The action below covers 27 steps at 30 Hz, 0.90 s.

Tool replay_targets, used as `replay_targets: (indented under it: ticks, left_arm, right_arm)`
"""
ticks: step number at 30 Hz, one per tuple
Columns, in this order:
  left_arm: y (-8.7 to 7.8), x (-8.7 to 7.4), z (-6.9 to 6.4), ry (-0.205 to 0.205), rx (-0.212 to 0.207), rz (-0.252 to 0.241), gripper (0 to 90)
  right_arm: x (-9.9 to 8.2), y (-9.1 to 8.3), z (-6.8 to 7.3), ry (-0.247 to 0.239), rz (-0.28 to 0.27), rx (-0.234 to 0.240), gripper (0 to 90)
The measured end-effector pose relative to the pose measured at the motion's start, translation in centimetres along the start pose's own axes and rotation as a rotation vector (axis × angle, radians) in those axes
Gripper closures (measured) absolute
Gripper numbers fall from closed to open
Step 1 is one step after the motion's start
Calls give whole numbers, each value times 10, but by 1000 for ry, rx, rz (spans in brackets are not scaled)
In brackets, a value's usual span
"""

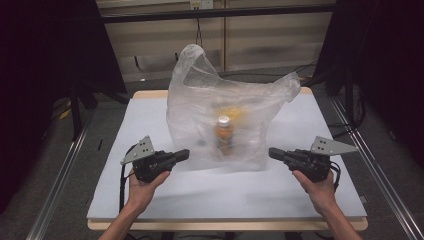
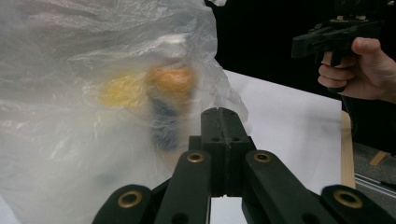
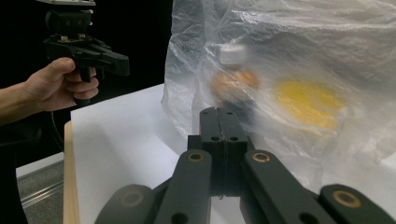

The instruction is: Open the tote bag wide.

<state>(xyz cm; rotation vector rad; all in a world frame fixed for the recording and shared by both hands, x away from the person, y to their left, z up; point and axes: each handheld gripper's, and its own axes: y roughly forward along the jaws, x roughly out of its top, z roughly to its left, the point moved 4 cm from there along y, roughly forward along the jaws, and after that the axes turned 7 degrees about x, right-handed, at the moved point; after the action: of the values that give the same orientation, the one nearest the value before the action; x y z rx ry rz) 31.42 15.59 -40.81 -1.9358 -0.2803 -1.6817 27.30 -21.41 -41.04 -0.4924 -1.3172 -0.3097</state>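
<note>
A clear plastic bag (image 1: 225,115) stands upright in the middle of the white table (image 1: 150,192), its two handles raised. Inside it an orange bottle with a white cap (image 1: 224,134) stands upright, with a yellow object (image 1: 235,112) behind it. My left gripper (image 1: 184,155) is shut and empty, its tip just short of the bag's left lower side. My right gripper (image 1: 273,153) is shut and empty, its tip just right of the bag. The left gripper view has the bag (image 2: 93,93), the blurred bottle (image 2: 167,100) and my left gripper (image 2: 219,114). The right gripper view has the bottle (image 3: 232,77) and my right gripper (image 3: 218,114).
The table's wooden edge (image 1: 225,225) runs along the front. Metal rails (image 1: 60,175) flank the table on both sides. Dark curtains and stands rise at the left and right. Open table surface lies in front of the bag.
</note>
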Motion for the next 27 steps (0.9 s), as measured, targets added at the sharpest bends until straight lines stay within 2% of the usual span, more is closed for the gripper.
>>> replay_targets:
  ticks: [2, 3, 5, 7, 13, 15, 16, 18, 20, 22, 23, 27]
  left_arm:
    - [3, 3, 1, -9, -10, -4, 900]
    - [7, 6, 2, -8, -17, -10, 900]
    - [11, 9, 5, -3, -19, -1, 900]
    - [14, 11, 5, -13, -27, -2, 900]
    - [24, 18, 8, 12, -38, -4, 900]
    - [27, 25, 11, -14, -35, -21, 900]
    - [28, 28, 13, 0, -26, -13, 900]
    - [29, 30, 14, 4, -26, -17, 900]
    - [32, 35, 17, 4, -8, -14, 900]
    - [36, 40, 20, 11, -8, -20, 900]
    - [39, 44, 23, 23, 5, -14, 900]
    - [45, 50, 29, 15, 13, -18, 900]
  right_arm:
    - [3, 4, -2, 2, 5, -4, 900]
    - [6, 8, -3, 18, 2, 17, 900]
    - [9, 13, -5, 25, -1, 20, 900]
    - [14, 17, -8, 24, -2, 25, 900]
    - [30, 28, -14, 21, -5, 39, 900]
    - [35, 31, -17, 20, -4, 41, 900]
    - [38, 33, -19, 20, -8, 38, 900]
    - [44, 35, -22, 25, -11, 36, 900]
    - [46, 37, -24, 26, -12, 27, 900]
    - [51, 40, -27, 19, 0, 21, 900]
    - [55, 44, -29, 9, 22, 19, 900]
    - [64, 53, -33, -3, 42, 10, 900]
